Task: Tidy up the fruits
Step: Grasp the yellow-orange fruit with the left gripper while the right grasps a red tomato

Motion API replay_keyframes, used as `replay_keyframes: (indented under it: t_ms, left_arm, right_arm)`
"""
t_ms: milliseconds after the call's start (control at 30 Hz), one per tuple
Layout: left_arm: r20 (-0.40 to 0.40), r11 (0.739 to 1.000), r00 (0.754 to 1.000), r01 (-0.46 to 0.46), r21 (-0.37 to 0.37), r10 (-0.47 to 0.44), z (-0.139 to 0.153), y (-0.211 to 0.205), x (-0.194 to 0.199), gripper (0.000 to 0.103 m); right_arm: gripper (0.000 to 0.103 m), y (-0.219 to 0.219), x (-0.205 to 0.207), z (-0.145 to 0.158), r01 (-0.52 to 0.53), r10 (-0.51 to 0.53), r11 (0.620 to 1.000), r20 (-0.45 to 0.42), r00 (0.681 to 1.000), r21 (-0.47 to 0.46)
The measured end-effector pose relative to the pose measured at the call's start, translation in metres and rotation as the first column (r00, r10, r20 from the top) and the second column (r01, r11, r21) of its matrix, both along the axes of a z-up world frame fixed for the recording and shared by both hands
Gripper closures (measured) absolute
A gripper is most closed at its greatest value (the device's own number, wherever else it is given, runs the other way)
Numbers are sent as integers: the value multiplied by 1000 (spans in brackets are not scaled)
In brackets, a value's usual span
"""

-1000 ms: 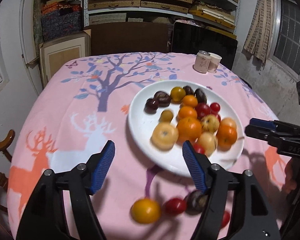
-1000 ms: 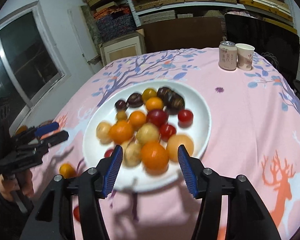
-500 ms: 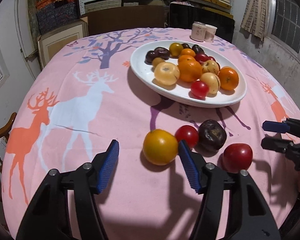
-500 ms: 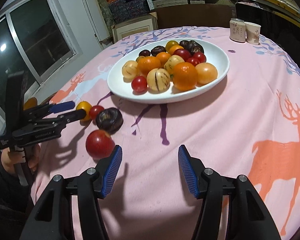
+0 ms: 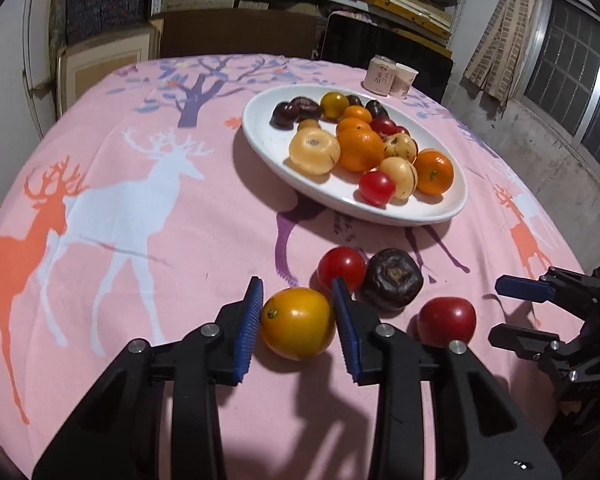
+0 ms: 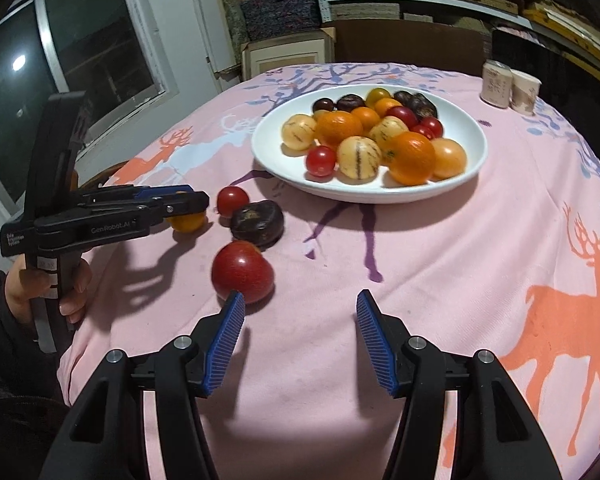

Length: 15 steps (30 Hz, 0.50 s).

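Your white plate (image 5: 260, 140) sits well beyond both hands, already heaped with fruit. Four pieces lie loose on the pink cloth (image 5: 148, 240) before it. Your left gripper (image 5: 296, 320) is the nearer one: its blue pads flank the yellow-orange tomato (image 5: 298, 322), touching or nearly so, though I can't tell if they grip yet. Your right gripper (image 6: 300, 332) stands spread and empty, with the big red tomato (image 6: 242, 272) just off its left pad.
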<state>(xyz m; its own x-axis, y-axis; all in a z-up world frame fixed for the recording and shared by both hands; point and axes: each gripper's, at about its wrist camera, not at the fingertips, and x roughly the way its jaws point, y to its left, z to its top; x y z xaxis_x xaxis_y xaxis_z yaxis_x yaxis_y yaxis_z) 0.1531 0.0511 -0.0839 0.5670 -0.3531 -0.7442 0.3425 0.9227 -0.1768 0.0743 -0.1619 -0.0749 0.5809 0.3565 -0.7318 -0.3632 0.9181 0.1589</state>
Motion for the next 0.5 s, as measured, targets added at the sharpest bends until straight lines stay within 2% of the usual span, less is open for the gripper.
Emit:
replay_keyframes:
  t_ms: [133,200,233,333,400,433,500]
  left_arm:
    - [-9,1000,1000,20,-3,-20,-1,1,-6,68]
    - [-28,999,999,37,4,-37,-4,-1,-7,62]
    - [-57,999,998,34,16,-33,-8,-2,-6,55]
    - [-68,999,997,36,33,-33,-11,-4,-7,52]
    - [-61,998,998,38,43,-35,-11,-5,-10,54]
    - [-63,998,997,38,41,-35,-12,-5,-10,63]
    - [-63,999,998,32,32,-30,-12,-2,-11,66]
  right_arm:
    - [44,12,3,4,-25,25,1000,9,1000,-19]
    - [44,18,7,4,-33,33,999,6,999,-25]
    - [44,21,9,4,-38,38,999,5,999,-33]
    - [44,29,14,4,-47,47,998,3,999,-45]
    - [44,33,16,6,-54,55,997,13,998,-56]
    - [44,36,17,6,-61,62,996,14,998,-59]
    - [45,39,21,5,-70,70,996,8,997,-60]
